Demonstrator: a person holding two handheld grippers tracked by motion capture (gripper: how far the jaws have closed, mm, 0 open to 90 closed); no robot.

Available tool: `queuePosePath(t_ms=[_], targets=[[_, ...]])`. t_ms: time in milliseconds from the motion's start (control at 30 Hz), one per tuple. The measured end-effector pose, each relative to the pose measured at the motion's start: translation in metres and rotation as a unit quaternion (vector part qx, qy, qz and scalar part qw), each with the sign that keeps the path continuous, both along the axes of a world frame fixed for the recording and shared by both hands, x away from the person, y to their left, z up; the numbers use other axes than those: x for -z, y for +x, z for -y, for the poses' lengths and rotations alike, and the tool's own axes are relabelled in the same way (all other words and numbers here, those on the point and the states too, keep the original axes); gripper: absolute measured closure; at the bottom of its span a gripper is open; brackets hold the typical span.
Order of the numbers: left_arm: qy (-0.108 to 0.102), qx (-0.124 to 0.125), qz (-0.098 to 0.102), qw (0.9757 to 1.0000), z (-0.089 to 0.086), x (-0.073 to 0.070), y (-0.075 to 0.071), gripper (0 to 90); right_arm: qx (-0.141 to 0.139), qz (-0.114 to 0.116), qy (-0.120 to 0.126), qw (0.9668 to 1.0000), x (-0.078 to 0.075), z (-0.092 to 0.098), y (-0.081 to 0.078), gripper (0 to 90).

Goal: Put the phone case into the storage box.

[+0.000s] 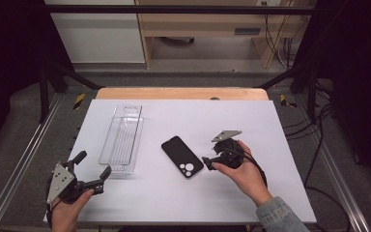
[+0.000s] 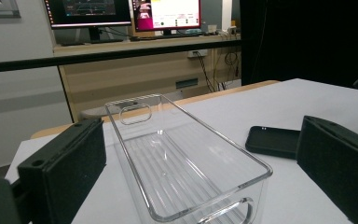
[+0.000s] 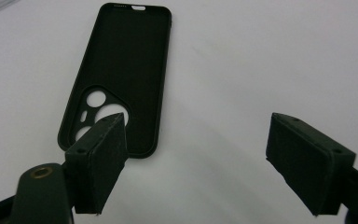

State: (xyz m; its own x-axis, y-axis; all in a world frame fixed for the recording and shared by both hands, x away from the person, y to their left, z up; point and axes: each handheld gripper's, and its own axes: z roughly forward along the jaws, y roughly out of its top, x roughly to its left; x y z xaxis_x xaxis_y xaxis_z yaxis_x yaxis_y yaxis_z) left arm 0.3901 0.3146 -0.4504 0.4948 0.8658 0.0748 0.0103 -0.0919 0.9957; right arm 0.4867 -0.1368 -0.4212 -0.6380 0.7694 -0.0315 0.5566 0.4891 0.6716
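A black phone case (image 1: 182,156) lies inner side up on the white table top (image 1: 251,121), near the middle. My right gripper (image 1: 210,155) sits just to the right of it, jaws pointing at its camera-cutout end. In the right gripper view the case (image 3: 121,60) stretches away ahead, and my right gripper (image 3: 200,140) stands open with bare table between its pads; the left pad overlaps the case's near end. A clear plastic bin (image 1: 121,139) stands left of the case. My left gripper (image 1: 94,164) rests at the front left, open, facing the bin's (image 2: 186,158) near end.
The case (image 2: 272,140) lies to the right of the bin in the left gripper view. A wooden edge (image 1: 181,93) borders the table's far side. Black frame bars (image 1: 53,77) and cables (image 1: 319,125) flank the table. Monitors (image 2: 121,11) stand on a desk beyond.
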Motion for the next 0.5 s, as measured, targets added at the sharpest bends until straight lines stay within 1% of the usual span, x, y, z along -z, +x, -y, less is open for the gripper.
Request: queuePosePath(t_ms=[100,233,400,500], targets=[[0.000,0.000,0.000,1.0000,0.000,0.000,0.000,1.2,0.000,-0.004,0.000,1.0000,0.000,-0.001,0.002,21.4],[-0.001,0.000,0.000,1.0000,0.000,0.000,0.000,1.2,0.000,-0.008,-0.006,0.9999,0.001,-0.005,0.006,21.9],[0.000,0.000,0.000,1.0000,-0.001,0.000,0.000,1.2,0.000,-0.012,-0.006,0.9999,0.002,-0.008,0.008,22.5],[-0.001,-0.001,0.001,1.0000,-0.001,0.000,0.000,1.2,-0.002,-0.017,-0.008,0.9998,0.004,-0.013,0.010,23.7]])
